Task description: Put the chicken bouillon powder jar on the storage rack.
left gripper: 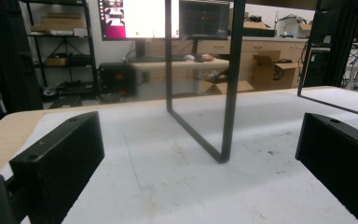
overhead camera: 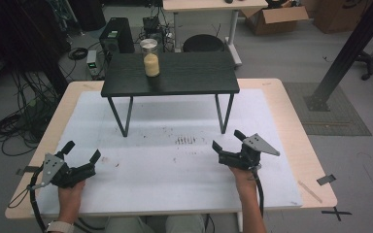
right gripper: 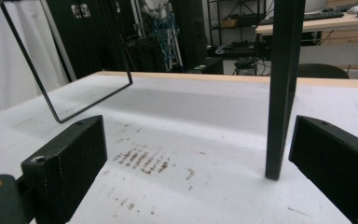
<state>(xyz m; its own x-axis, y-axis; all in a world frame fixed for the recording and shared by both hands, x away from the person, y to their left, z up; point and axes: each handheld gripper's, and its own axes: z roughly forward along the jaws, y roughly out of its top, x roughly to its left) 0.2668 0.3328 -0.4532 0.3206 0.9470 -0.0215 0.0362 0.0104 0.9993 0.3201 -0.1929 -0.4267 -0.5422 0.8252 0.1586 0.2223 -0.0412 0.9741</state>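
1. Jar [overhead camera: 150,58], part full of pale yellow grains and capped with a metal lid, stands upright on the small black stand [overhead camera: 189,80], near that stand's far left corner, toward the table's [overhead camera: 291,121] far edge.
2. Left tongs [overhead camera: 81,151] rest by the table's near left corner, jaws wide apart, holding nothing.
3. Right tongs [overhead camera: 226,140] sit toward the near right, also spread wide and empty.
4. Step in hand, as I judge it: the start, with both tongs well apart from the jar and no reach begun.
5. Next move likely calls for lifting one pair of tongs above the stand's top and closing on the jar's sides below the lid.
6. Room: the white mat [overhead camera: 141,170] between the tongs is open; the stand's thin legs [left gripper: 228,93] rise ahead of both tongs, and the jar is near the stand's back edge, so a push could tip it off.
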